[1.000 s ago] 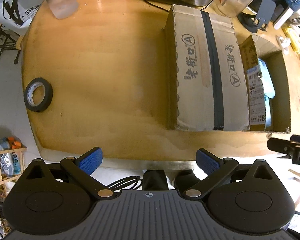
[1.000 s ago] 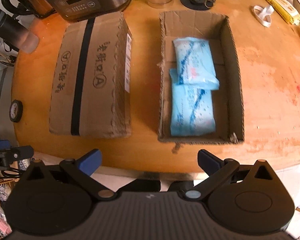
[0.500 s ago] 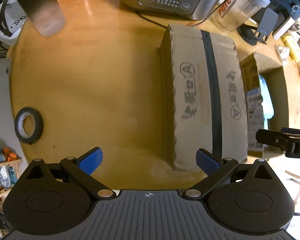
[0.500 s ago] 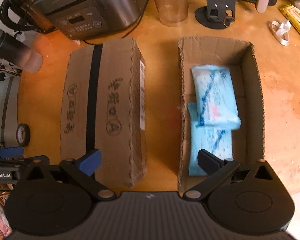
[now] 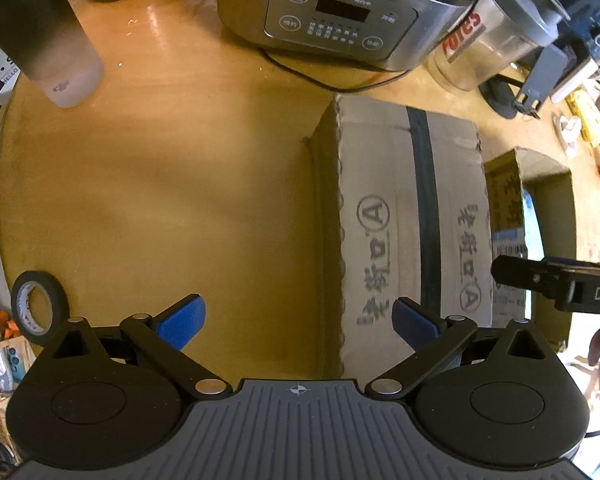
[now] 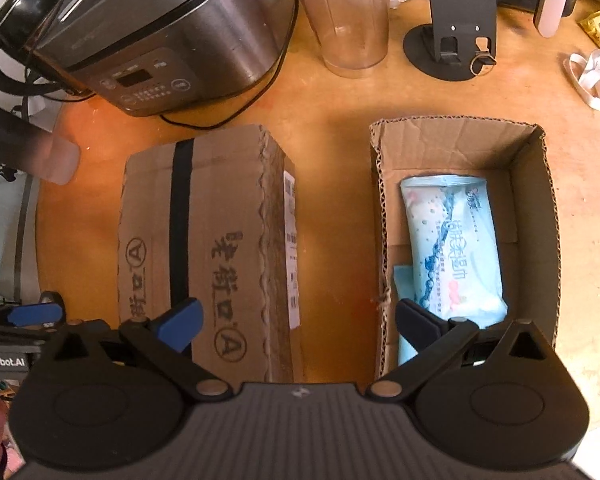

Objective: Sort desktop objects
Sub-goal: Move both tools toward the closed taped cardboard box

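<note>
At the far left edge of the round wooden table (image 5: 172,184), whose top is smooth and amber with a worn, paler rim, lies one roll of black tape (image 5: 39,307), a flat ring with a white core. Behind it stands one frosted tumbler (image 5: 48,36), dark at the top and milky at the base. The left gripper (image 5: 298,318) hovers low over the table's near edge with its two blue-padded fingers spread wide and nothing between them, the right pad over the near end of the closed box. Further back sits one brushed-steel cooker (image 6: 168,36) with a rounded body, a button panel and a black cord. In the middle lies one sealed cardboard box (image 6: 208,248), a long corrugated block with scalloped flap edges, a black tape stripe along its top and a white label on its side. The right gripper (image 6: 298,320) is likewise wide open and empty, straddling the gap between the two cartons. Behind stands one clear ribbed plastic jug (image 6: 348,16). Just right of the sealed box, apart from it, sits one open cardboard box (image 6: 540,216) with ragged edges; inside lie two soft, glossy blue-and-white wipe packs (image 6: 456,240), one overlapping the other.
</note>
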The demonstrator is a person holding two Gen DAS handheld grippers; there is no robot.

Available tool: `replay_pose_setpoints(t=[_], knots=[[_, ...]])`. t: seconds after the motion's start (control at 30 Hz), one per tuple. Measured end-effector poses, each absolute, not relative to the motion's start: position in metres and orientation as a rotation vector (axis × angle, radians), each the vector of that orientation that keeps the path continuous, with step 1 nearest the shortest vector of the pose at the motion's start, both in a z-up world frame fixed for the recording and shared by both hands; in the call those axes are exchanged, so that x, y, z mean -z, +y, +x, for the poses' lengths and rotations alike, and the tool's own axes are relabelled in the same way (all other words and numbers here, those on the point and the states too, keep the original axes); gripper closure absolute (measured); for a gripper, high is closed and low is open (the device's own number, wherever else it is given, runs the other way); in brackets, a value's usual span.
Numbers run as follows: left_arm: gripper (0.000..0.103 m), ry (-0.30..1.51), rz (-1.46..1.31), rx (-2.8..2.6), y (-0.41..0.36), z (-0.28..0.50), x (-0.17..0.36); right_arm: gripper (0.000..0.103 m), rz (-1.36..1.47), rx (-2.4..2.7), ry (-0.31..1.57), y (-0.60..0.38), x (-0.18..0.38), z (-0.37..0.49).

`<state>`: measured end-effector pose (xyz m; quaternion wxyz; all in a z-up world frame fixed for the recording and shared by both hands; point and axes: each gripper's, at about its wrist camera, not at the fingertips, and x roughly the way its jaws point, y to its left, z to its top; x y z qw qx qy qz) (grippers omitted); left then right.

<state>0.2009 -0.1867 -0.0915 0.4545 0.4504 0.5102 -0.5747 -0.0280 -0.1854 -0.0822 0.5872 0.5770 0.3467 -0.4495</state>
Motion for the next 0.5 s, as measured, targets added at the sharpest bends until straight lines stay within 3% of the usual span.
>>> replay_pose_setpoints(t=[0.5], knots=[[0.0, 1.289, 1.084, 1.462, -0.2, 0.196, 0.099, 0.0, 1.379, 1.004, 0.764, -0.198, 0.091, -0.026]])
